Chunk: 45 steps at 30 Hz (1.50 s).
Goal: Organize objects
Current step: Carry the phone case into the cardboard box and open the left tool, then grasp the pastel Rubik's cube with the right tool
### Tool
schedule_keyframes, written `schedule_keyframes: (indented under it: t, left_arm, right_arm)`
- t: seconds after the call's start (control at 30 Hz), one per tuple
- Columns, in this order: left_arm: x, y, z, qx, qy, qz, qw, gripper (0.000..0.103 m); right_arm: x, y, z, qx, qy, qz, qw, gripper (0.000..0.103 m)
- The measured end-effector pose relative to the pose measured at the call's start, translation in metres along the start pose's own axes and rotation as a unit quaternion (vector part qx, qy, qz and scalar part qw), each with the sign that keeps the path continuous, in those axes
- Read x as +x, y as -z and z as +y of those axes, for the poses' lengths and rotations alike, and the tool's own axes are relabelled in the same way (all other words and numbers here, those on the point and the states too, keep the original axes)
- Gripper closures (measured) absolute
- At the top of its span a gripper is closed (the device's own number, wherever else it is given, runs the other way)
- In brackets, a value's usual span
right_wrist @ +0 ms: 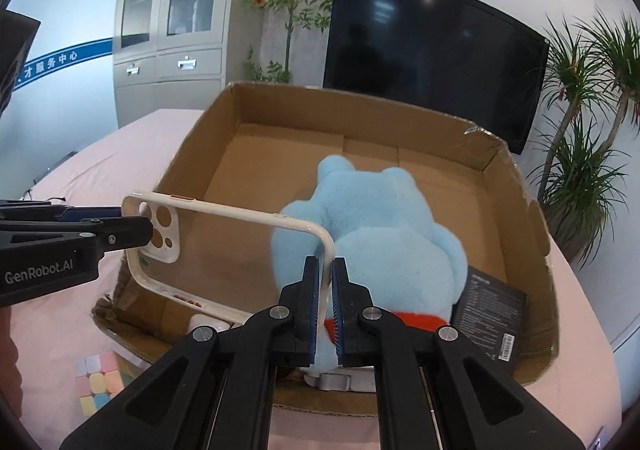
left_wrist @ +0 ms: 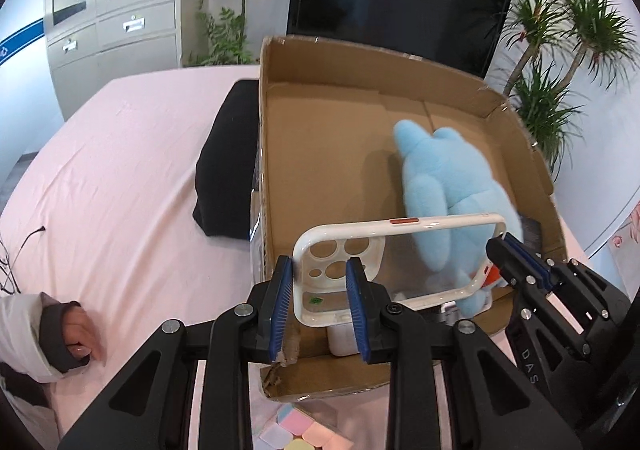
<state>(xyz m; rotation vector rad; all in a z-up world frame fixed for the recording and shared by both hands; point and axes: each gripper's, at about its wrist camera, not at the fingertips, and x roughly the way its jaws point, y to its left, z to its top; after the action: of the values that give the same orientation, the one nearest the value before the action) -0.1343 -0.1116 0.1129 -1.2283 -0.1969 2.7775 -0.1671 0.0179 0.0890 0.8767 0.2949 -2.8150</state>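
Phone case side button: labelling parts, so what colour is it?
Orange-red, on the white phone case rim; clearest in the left wrist view.

An office: grey filing cabinet [right_wrist: 168, 22], wall-mounted screen [right_wrist: 432, 54], potted plants [right_wrist: 588, 154], service-centre wall lettering.

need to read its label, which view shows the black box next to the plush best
The right wrist view: the black box leans in the cardboard box's near right corner beside the blue plush, its printed face visible, though the text is too small to read. The left wrist view shows only a dark sliver behind the right claw.
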Motion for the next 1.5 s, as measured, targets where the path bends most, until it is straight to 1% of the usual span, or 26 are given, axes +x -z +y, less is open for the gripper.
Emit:
schedule_keyframes:
  t: [0.13, 0.2, 0.27, 0.4, 0.5, 0.53, 0.57, 0.6, 0.63, 0.67, 0.7, 0.73, 0.77, 0.9, 0.97, 1.0, 1.07, 1.1, 1.17, 1.23, 1.27, 1.33, 1.37, 1.47, 1.5]
  left_arm:
    - [0.022, 0.002, -0.003, 0.008, -0.028, 0.027, 0.9992, 0.079]
    - [0.028, 0.003, -0.002, 0.007, -0.032, 0.035, 0.9989, 0.079]
    - [0.027, 0.003, -0.002, 0.009, -0.033, 0.034, 0.9989, 0.079]
    - [0.019, 0.0, -0.003, 0.011, -0.021, 0.026, 0.9994, 0.067]
    - [0.011, 0.0, -0.009, 0.021, -0.022, 0.01, 0.9995, 0.051]
    - [0.009, 0.0, -0.01, 0.024, -0.026, 0.006, 0.9993, 0.048]
    - [0.005, 0.0, -0.013, 0.03, -0.031, 0.001, 0.9991, 0.047]
    - [0.003, -0.002, -0.015, 0.032, -0.029, 0.0, 0.9991, 0.045]
    - [0.0, -0.003, -0.016, 0.034, -0.024, -0.002, 0.9991, 0.039]
    - [-0.003, -0.003, -0.017, 0.034, -0.02, -0.005, 0.9992, 0.035]
    - [-0.008, -0.004, -0.018, 0.036, -0.016, -0.011, 0.9992, 0.03]
    - [-0.011, -0.005, -0.02, 0.037, -0.013, -0.016, 0.9991, 0.027]
    - [-0.015, -0.005, -0.021, 0.038, -0.006, -0.02, 0.999, 0.026]
    - [-0.025, -0.005, -0.025, 0.047, 0.011, -0.024, 0.9986, 0.024]
    - [-0.029, -0.006, -0.024, 0.045, 0.023, -0.029, 0.9983, 0.02]
    - [-0.032, -0.006, -0.026, 0.043, 0.027, -0.032, 0.9982, 0.018]
    - [-0.033, -0.008, -0.023, 0.038, 0.033, -0.03, 0.9983, 0.01]
    - [-0.032, -0.008, -0.022, 0.036, 0.033, -0.025, 0.9985, 0.001]
    - [-0.032, -0.008, -0.018, 0.035, 0.035, -0.023, 0.9985, 0.001]
    - [-0.032, -0.009, -0.012, 0.023, 0.042, -0.018, 0.9987, 0.001]
    - [-0.032, -0.009, -0.01, 0.02, 0.047, -0.018, 0.9986, 0.001]
    - [-0.032, -0.009, -0.004, 0.012, 0.053, -0.013, 0.9985, 0.001]
    - [-0.03, -0.008, -0.001, 0.01, 0.053, -0.009, 0.9985, 0.001]
    - [-0.024, -0.007, 0.003, 0.011, 0.053, 0.007, 0.9985, 0.001]
    - [-0.022, -0.007, 0.004, 0.01, 0.051, 0.011, 0.9986, 0.001]
  right_arm:
    - [0.02, 0.006, -0.002, 0.006, -0.008, 0.022, 1.0, 0.098]
    - [0.026, 0.008, -0.001, -0.001, -0.007, 0.032, 0.999, 0.098]
    - [0.034, 0.011, 0.002, -0.012, 0.002, 0.049, 0.999, 0.098]
    - [0.035, 0.014, -0.005, 0.002, -0.01, 0.061, 0.998, 0.098]
    - [0.029, 0.013, -0.01, 0.011, -0.023, 0.064, 0.998, 0.098]
    - [0.026, 0.012, -0.01, 0.012, -0.027, 0.062, 0.998, 0.096]
    - [0.022, 0.012, -0.011, 0.012, -0.027, 0.061, 0.998, 0.093]
    - [0.019, 0.011, -0.011, 0.011, -0.022, 0.06, 0.998, 0.091]
    - [0.014, 0.011, -0.012, 0.009, -0.019, 0.057, 0.998, 0.085]
    - [0.01, 0.01, -0.013, 0.01, -0.021, 0.054, 0.998, 0.074]
    - [0.005, 0.011, -0.015, 0.011, -0.024, 0.049, 0.998, 0.068]
    - [0.0, 0.011, -0.016, 0.013, -0.026, 0.045, 0.999, 0.058]
    - [-0.005, 0.012, -0.017, 0.014, -0.028, 0.038, 0.999, 0.051]
    - [-0.024, 0.014, -0.017, 0.009, -0.024, 0.028, 0.999, 0.043]
    - [-0.032, 0.017, -0.018, 0.011, -0.03, 0.03, 0.999, 0.035]
    - [-0.035, 0.018, -0.018, 0.014, -0.033, 0.03, 0.999, 0.034]
    - [-0.043, 0.021, -0.017, 0.019, -0.044, 0.027, 0.998, 0.031]
    - [-0.045, 0.022, -0.016, 0.02, -0.05, 0.028, 0.998, 0.03]
    - [-0.048, 0.026, -0.013, 0.021, -0.073, 0.038, 0.996, 0.021]
    - [-0.05, 0.034, -0.007, 0.026, -0.105, 0.046, 0.993, 0.018]
    - [-0.051, 0.04, -0.003, 0.029, -0.134, 0.053, 0.989, 0.016]
    - [-0.047, 0.053, 0.004, 0.031, -0.185, 0.07, 0.98, 0.016]
    - [-0.044, 0.062, 0.01, 0.035, -0.225, 0.084, 0.97, 0.016]
    - [-0.036, 0.08, 0.027, 0.039, -0.289, 0.113, 0.95, 0.016]
    - [-0.035, 0.084, 0.035, 0.033, -0.299, 0.116, 0.947, 0.016]
